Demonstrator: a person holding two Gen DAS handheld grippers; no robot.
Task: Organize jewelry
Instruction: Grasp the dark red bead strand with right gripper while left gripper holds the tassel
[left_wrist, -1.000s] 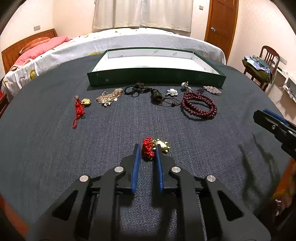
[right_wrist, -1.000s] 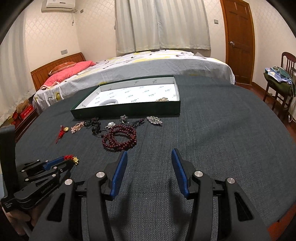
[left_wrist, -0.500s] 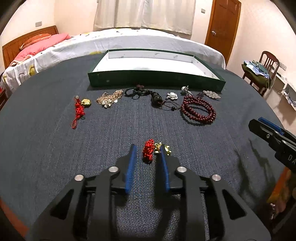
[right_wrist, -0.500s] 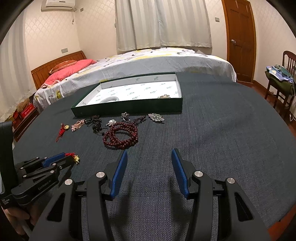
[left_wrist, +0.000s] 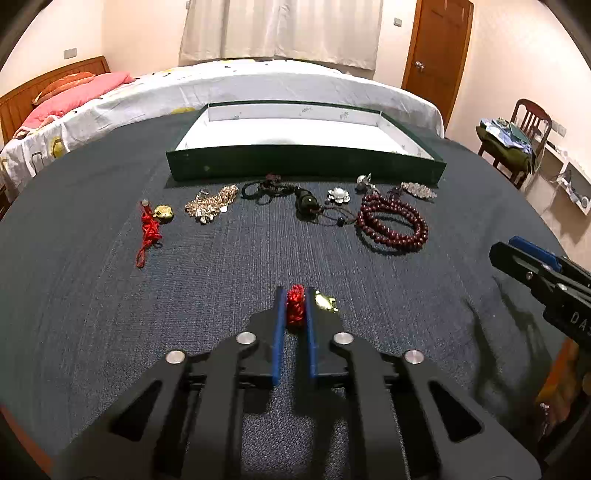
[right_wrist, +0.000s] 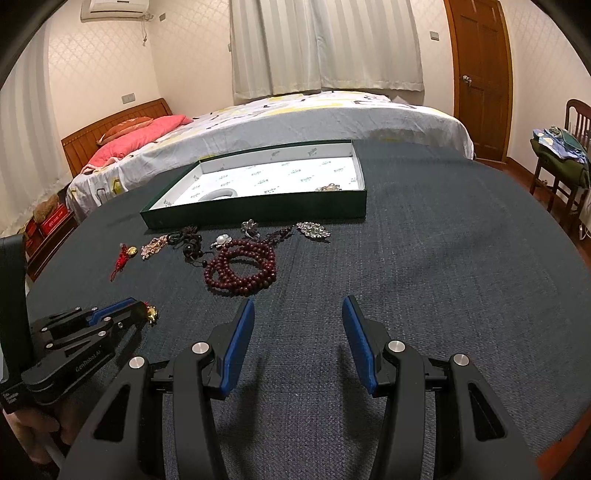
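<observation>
Left tool (left_wrist: 295, 295) clamped on red-cord charm (left_wrist: 295, 308) low over worktop (left_wrist: 221, 277). Right tool (right_wrist: 298, 314) half-open, empty. Bead bracelet (left_wrist: 393, 225), other jewelry lie before green tray (left_wrist: 303, 168).

Home bedroom: bed (right_wrist: 295, 122), curtains (right_wrist: 325, 44)

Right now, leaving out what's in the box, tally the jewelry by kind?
red cord charm: 2 (one in the left gripper, one on the table)
dark red bead string: 1
black cord necklace: 1
gold chain: 1
brooch: 3 (pearl, silver, crystal)
Total: 8
</observation>
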